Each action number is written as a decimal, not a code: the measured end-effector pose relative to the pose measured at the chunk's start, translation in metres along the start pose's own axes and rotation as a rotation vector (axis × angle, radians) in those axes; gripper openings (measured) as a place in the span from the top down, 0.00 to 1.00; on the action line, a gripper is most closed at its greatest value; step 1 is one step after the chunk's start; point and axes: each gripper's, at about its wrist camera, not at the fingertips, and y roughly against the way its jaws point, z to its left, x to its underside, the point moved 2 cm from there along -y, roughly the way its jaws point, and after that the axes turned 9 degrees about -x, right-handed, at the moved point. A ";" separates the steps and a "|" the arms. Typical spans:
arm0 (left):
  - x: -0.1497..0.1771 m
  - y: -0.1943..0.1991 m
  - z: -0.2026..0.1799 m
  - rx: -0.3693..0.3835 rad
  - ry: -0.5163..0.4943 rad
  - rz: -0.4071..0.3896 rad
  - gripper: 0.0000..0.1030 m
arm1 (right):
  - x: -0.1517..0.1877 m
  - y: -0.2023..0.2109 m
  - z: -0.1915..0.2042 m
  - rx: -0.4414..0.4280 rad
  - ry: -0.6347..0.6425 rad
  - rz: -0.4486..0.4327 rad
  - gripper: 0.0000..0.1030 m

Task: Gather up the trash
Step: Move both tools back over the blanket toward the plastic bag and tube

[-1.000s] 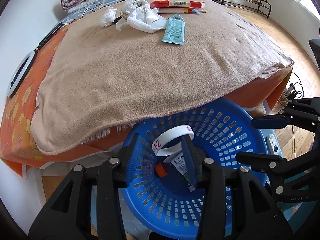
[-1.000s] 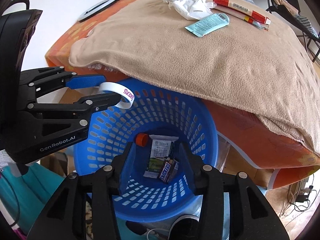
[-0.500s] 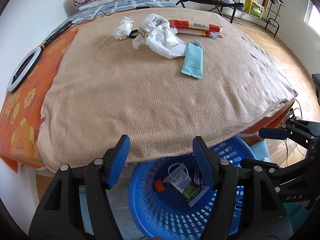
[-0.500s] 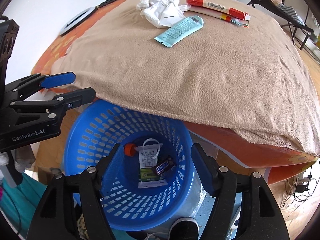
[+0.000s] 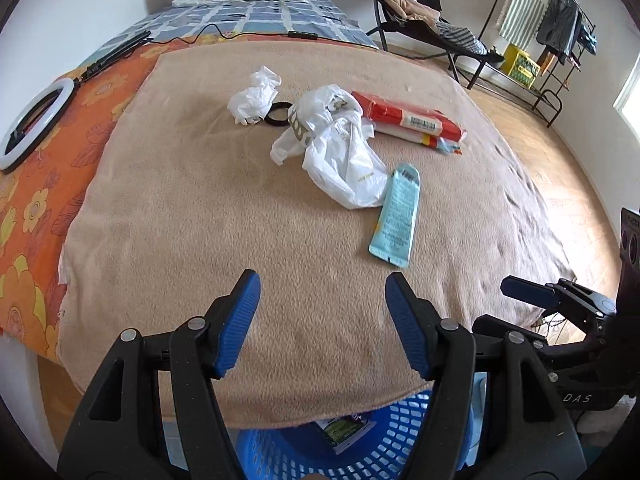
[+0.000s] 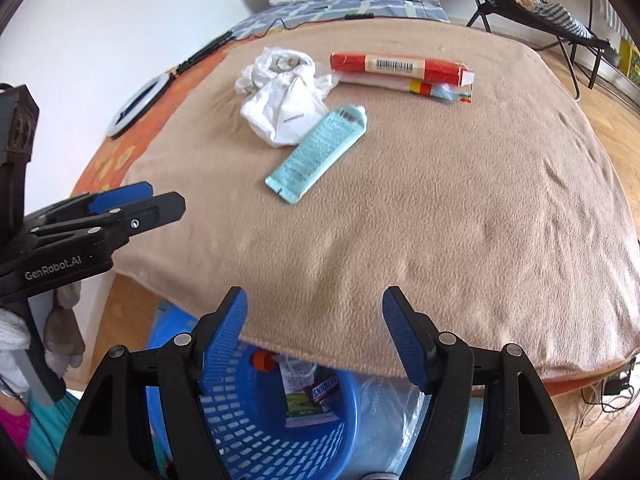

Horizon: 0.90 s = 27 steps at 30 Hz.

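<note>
Both empty, jaws wide: left gripper (image 5: 320,316), right gripper (image 6: 312,328). Teal tube (image 5: 396,216) dead ahead, lengthwise, slightly right; right gripper marginally nearer.

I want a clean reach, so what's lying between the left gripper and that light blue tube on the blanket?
Nothing: only bare tan blanket lies between the open left gripper and the light blue tube, seen clearly in the left wrist view.

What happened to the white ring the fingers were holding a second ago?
The left gripper let the ring fall into the blue basket. Both grippers, the right gripper too, opened and swung from over the basket up over the bed. The trash on the blanket stayed put.
</note>
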 end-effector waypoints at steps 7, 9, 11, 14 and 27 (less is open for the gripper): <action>-0.033 -0.013 0.002 0.035 0.069 -0.007 0.35 | -0.044 0.003 -0.020 -0.015 -0.008 -0.065 0.32; -0.043 -0.017 0.001 0.037 0.075 -0.016 0.35 | -0.056 0.000 -0.026 -0.031 -0.023 -0.056 0.32; -0.056 -0.021 0.000 0.029 0.073 -0.029 0.35 | -0.066 -0.004 -0.033 -0.046 -0.046 -0.051 0.32; -0.077 -0.028 0.003 -0.018 0.060 -0.066 0.35 | -0.079 -0.011 -0.041 -0.068 -0.076 -0.060 0.32; -0.114 -0.074 0.007 -0.036 0.076 -0.064 0.49 | -0.112 -0.055 -0.051 -0.095 -0.135 -0.036 0.34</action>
